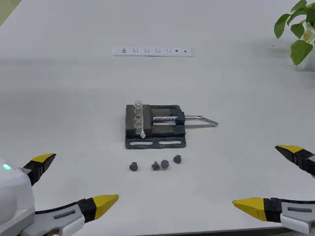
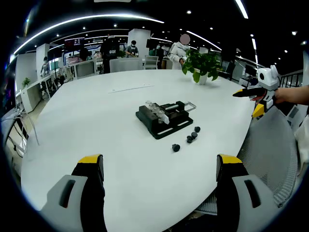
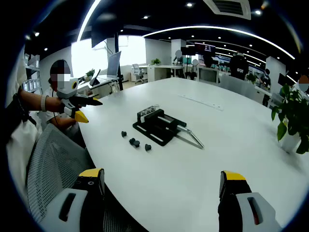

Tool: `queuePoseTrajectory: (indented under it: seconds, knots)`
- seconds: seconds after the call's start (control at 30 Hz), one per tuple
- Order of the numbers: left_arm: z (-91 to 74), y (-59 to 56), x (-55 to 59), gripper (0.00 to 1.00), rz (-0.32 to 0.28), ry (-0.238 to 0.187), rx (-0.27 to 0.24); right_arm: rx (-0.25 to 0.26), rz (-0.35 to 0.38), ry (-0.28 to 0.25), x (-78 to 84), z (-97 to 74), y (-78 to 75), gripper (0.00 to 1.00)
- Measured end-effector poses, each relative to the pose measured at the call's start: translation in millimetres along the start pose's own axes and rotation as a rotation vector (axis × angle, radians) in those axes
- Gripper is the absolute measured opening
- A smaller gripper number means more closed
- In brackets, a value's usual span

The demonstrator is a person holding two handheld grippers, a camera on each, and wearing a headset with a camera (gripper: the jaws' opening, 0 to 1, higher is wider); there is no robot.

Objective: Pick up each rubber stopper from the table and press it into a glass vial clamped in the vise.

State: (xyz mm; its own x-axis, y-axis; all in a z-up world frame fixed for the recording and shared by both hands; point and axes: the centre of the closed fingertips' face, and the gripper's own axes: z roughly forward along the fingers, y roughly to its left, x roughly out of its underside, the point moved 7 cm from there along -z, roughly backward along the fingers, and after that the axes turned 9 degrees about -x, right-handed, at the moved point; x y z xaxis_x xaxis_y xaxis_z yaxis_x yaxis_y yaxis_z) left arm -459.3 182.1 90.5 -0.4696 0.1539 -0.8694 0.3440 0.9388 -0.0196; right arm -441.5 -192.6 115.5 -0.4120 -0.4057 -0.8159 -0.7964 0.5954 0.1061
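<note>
**Nothing pressed in yet: all four stoppers lie on the surface**

We judge that the task is at its very start. Four small dark grey rubber stoppers (image 1: pixel 155 166) lie in a loose row on the white surface (image 1: pixel 74 98), just in front of the black metal vise (image 1: pixel 156 142). The clear glass vials (image 1: pixel 139 118) stand clamped in it; their mouths seem open, though they are small to see. Our left gripper (image 1: pixel 81 178) and right gripper (image 1: pixel 261 175) are both spread wide and carry nothing, well apart from the stoppers. Every pick and every press is left to do.
</note>
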Motion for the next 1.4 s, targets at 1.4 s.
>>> queuePoseTrajectory:
  seconds: [1.4]
  knots:
    - [8.6,2.2,-3.9,0.97,0.109,0.017,0.073,-0.251,-0.316,0.194,-52.0,71.9,2.3,0.91]
